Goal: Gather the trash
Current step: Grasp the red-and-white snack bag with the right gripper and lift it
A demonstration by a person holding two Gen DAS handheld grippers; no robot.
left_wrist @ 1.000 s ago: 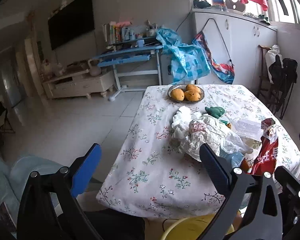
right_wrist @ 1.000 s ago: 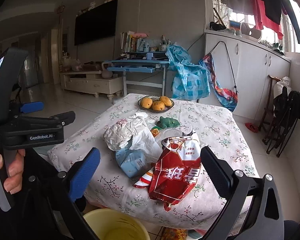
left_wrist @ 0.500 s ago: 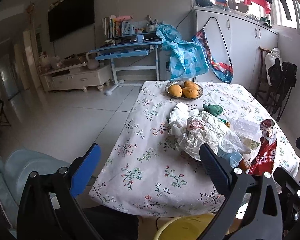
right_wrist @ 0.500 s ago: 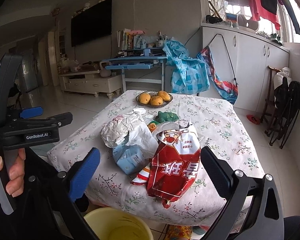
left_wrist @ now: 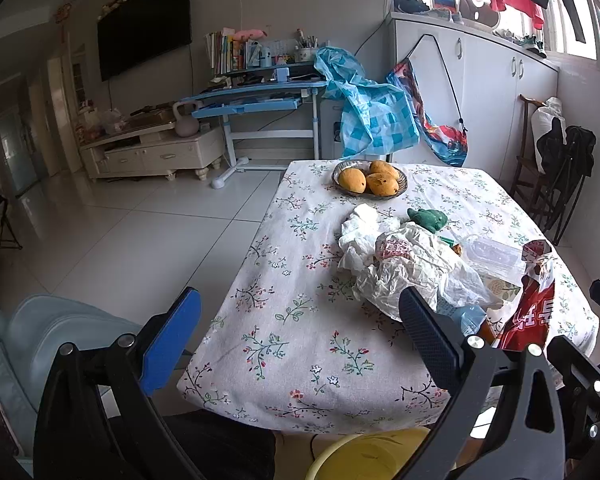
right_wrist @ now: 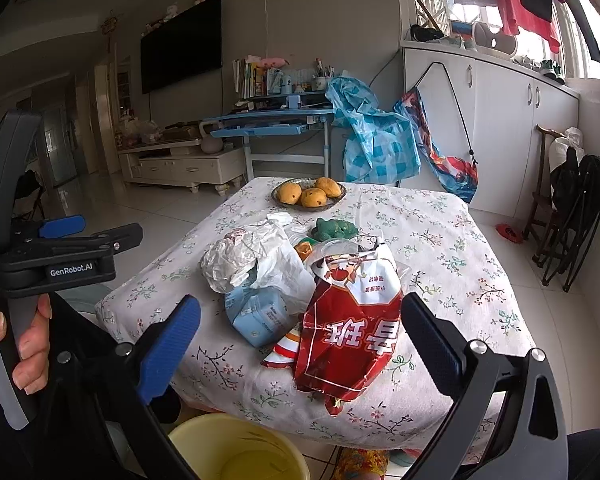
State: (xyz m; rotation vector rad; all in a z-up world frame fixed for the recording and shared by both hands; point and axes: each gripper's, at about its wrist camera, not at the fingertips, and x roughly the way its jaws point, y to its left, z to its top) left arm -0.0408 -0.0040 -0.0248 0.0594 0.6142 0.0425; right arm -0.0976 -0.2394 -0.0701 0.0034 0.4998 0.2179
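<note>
A heap of trash lies on the floral tablecloth (left_wrist: 300, 332): crumpled white plastic bags (left_wrist: 404, 264) (right_wrist: 244, 256), a red snack bag (right_wrist: 352, 320) (left_wrist: 532, 308), a light blue pack (right_wrist: 260, 312) and a clear plastic bottle (left_wrist: 496, 256). A yellow bin (right_wrist: 236, 452) (left_wrist: 368, 456) stands on the floor under the near table edge. My left gripper (left_wrist: 300, 336) is open and empty, over the near left of the table. My right gripper (right_wrist: 300, 340) is open and empty, just in front of the red snack bag.
A bowl of mangoes (left_wrist: 370, 180) (right_wrist: 310, 194) and a green toy (left_wrist: 428, 218) sit farther back on the table. A blue desk (left_wrist: 256, 100), a TV cabinet (left_wrist: 152, 152) and white cupboards (left_wrist: 480, 92) stand behind. Folded chairs (left_wrist: 560, 184) lean at the right.
Both grippers have risen and tilted a little, so the table sits lower and nearer in both views. Both jaws stay open. The trash has not moved.
</note>
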